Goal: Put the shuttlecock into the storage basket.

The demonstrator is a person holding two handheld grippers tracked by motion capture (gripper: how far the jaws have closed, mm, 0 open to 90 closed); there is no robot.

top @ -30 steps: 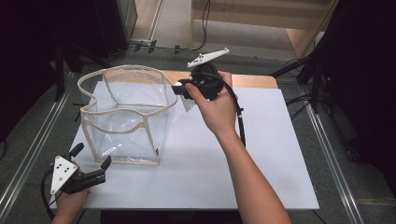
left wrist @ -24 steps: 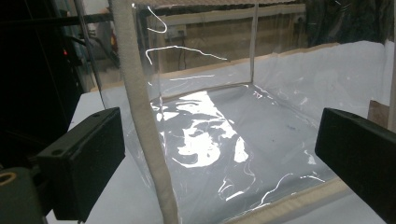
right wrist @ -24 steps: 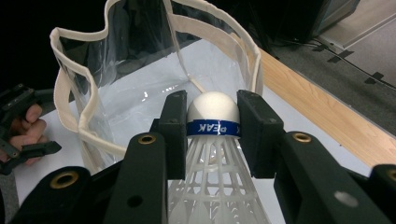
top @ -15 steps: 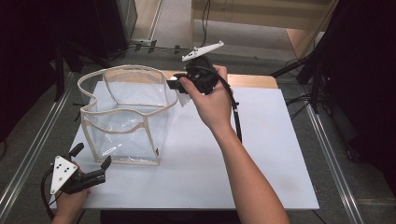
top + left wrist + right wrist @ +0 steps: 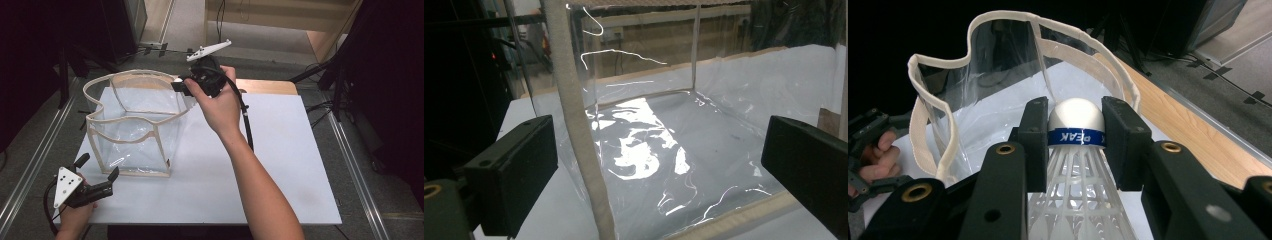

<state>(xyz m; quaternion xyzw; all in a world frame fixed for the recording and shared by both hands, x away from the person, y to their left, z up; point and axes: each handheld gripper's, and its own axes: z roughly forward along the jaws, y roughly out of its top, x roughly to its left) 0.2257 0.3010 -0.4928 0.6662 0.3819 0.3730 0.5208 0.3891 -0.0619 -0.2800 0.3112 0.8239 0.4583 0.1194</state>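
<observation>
A white shuttlecock (image 5: 1075, 116) with a blue band round its cork sits between the jaws of my right gripper (image 5: 1075, 107), which is shut on it, cork pointing forward. In the high view that gripper (image 5: 180, 84) hangs over the far right corner of a clear plastic bag (image 5: 131, 150) with cream fabric trim, and the cork (image 5: 177, 79) shows at its tip. The bag's rim (image 5: 1003, 16) stands open below the jaws. My left gripper (image 5: 98, 167) rests open near the table's front left corner, and the bag's trimmed corner (image 5: 579, 125) stands just ahead of its jaws (image 5: 661, 170).
The bag stands on a white tabletop (image 5: 280, 150) with a wooden strip (image 5: 265, 86) along its far edge. Metal rails (image 5: 350, 150) run down both sides. A black cable (image 5: 246, 120) trails from the right gripper along the forearm. Dark stands and floor lie beyond.
The right hand has carried the shuttlecock a little farther away and up, to the bag's far right corner. The left gripper has stayed where it was.
</observation>
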